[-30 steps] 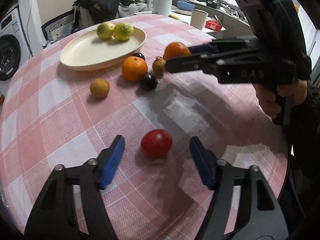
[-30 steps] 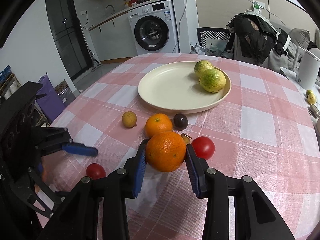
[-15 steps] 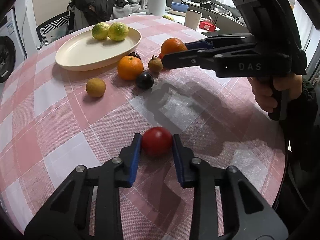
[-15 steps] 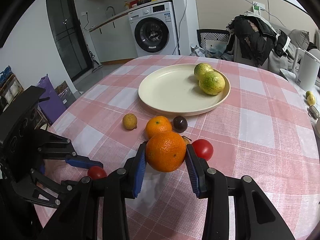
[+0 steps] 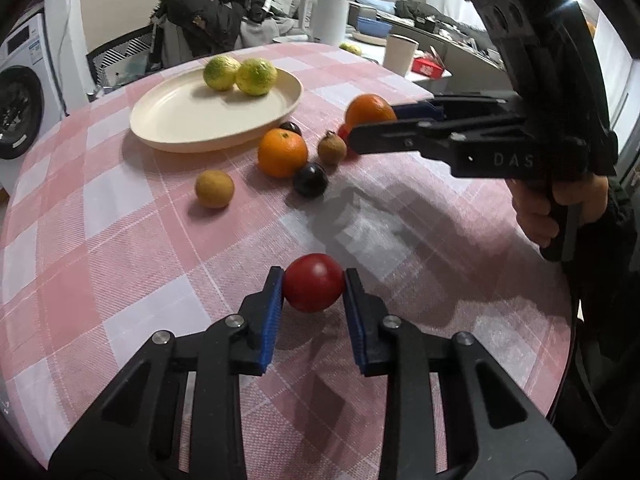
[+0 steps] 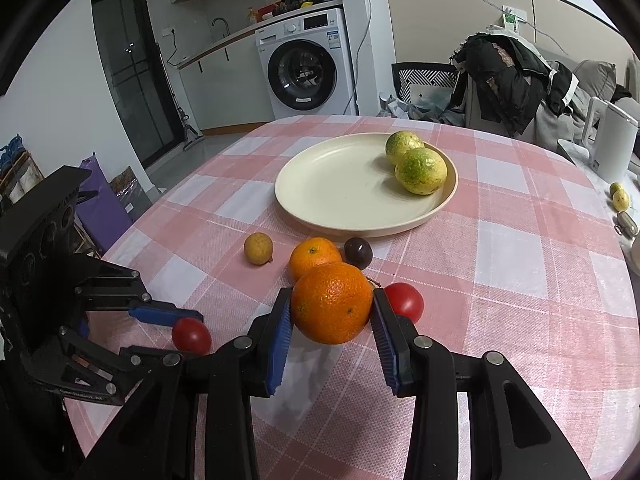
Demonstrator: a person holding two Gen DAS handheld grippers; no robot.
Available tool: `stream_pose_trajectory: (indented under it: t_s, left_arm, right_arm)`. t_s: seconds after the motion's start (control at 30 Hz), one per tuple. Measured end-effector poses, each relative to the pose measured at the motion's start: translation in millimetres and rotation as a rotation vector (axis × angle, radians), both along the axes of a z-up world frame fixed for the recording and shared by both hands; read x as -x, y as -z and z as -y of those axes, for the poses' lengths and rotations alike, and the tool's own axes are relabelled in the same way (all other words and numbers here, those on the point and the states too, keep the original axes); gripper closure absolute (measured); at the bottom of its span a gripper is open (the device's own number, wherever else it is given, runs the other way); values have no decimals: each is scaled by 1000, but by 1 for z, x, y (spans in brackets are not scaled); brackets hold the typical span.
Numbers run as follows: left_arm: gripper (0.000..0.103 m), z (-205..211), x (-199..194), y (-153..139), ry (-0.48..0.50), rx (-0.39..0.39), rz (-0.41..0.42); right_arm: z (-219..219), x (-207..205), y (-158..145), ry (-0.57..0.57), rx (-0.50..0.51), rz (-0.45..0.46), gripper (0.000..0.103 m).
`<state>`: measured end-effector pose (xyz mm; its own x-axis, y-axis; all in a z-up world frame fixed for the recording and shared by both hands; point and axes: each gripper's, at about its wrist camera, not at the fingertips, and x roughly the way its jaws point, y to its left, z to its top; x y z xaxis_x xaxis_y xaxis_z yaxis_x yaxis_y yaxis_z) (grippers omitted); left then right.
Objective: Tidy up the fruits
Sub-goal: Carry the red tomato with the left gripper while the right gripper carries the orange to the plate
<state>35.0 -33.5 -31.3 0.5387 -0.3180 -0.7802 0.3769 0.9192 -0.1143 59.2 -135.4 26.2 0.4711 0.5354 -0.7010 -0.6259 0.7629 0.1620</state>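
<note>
Your left gripper [image 5: 314, 294] pinches tomato [image 5: 314, 288], near table edge, well apart from plate [image 5: 180, 120]. Your right gripper [image 6: 331, 312] clamps orange [image 6: 332, 302], near plate, above table. Two limes [image 6: 420, 170] sit on plate.

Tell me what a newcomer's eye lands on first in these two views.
Each gripper is clamped on a fruit: the left gripper pinches a red tomato near the table's near edge, and the right gripper holds a large orange above the pink checked tablecloth. Behind them sits a cream plate carrying two green-yellow citrus fruits, with loose fruit scattered just in front of it.
</note>
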Motion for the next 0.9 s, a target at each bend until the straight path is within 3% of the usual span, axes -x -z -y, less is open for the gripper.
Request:
stream_pose_trajectory:
  t_s: [0.43, 0.9]
  left_arm:
    - [76, -10, -7, -17, -119, 15, 89]
    - [76, -31, -38, -39, -265, 96, 147]
  right_arm:
    - [5, -2, -5, 27, -25, 22, 64]
    - [9, -15, -8, 63, -49, 31, 64]
